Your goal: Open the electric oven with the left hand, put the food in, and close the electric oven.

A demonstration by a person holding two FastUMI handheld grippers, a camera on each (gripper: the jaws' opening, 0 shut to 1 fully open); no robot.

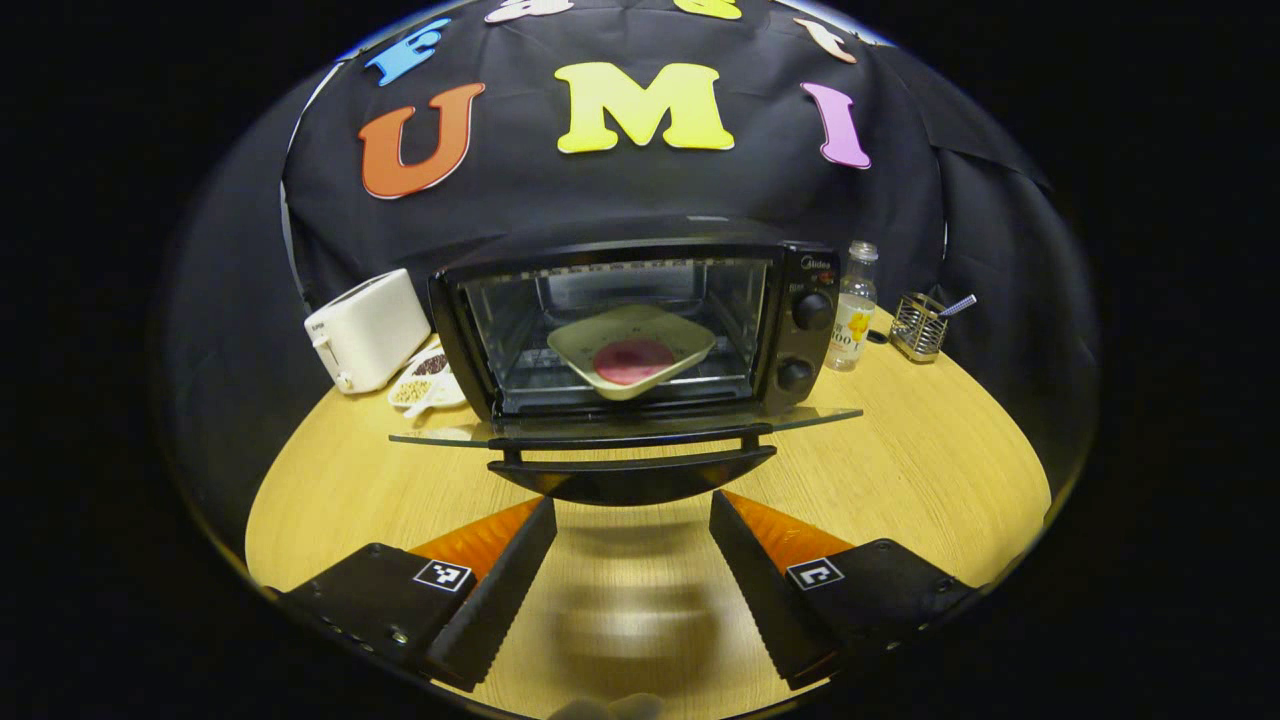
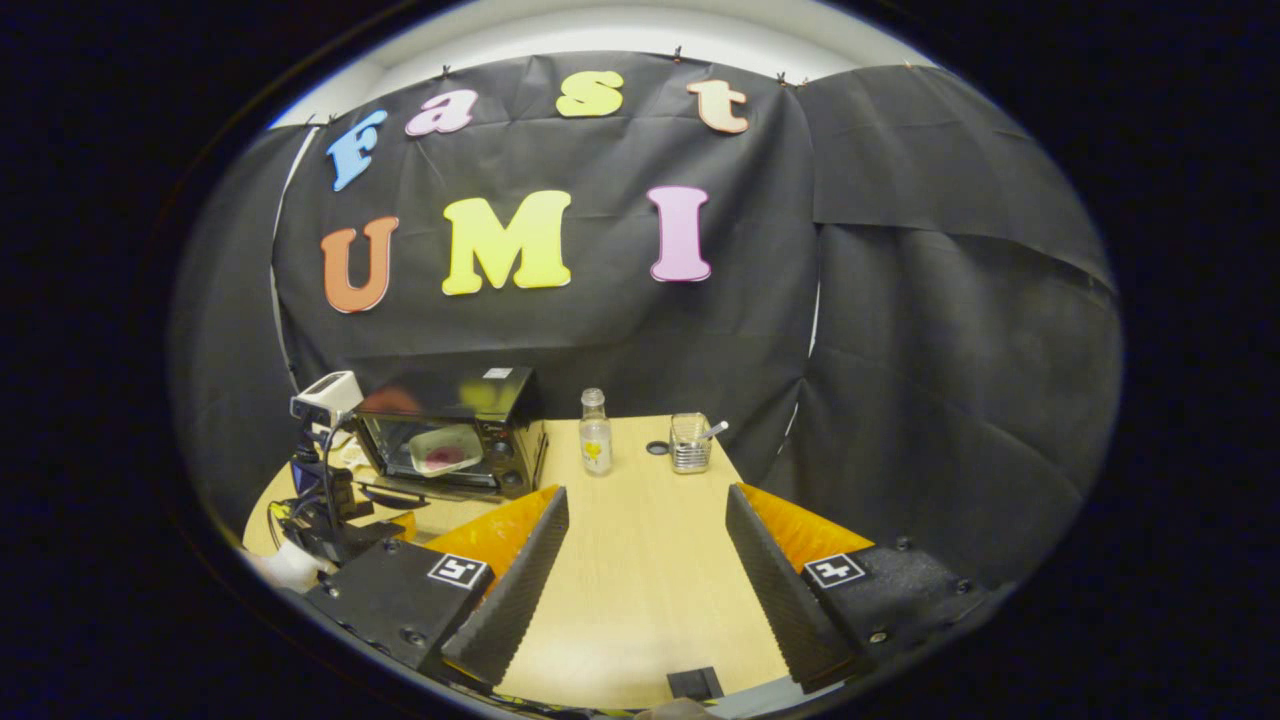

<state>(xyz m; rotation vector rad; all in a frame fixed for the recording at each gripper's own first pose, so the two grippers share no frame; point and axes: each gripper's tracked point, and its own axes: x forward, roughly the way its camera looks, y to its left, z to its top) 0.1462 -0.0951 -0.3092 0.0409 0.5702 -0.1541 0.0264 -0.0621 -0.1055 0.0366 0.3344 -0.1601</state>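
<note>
wooden table (image 1: 900, 470): oven door (image 1: 630, 432) lies open, plate (image 1: 632, 350) inside; your left gripper (image 1: 632, 545) gapes empty below the handle and could slip lifting it.

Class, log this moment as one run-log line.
oven: door down | plate: inside | left gripper: open, before door | right gripper: open, idle

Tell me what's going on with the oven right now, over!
Left gripper open, empty, facing the door handle. Right gripper open, empty, back over the table. Oven door down, plate of food inside. Nothing blocking the door.
</note>
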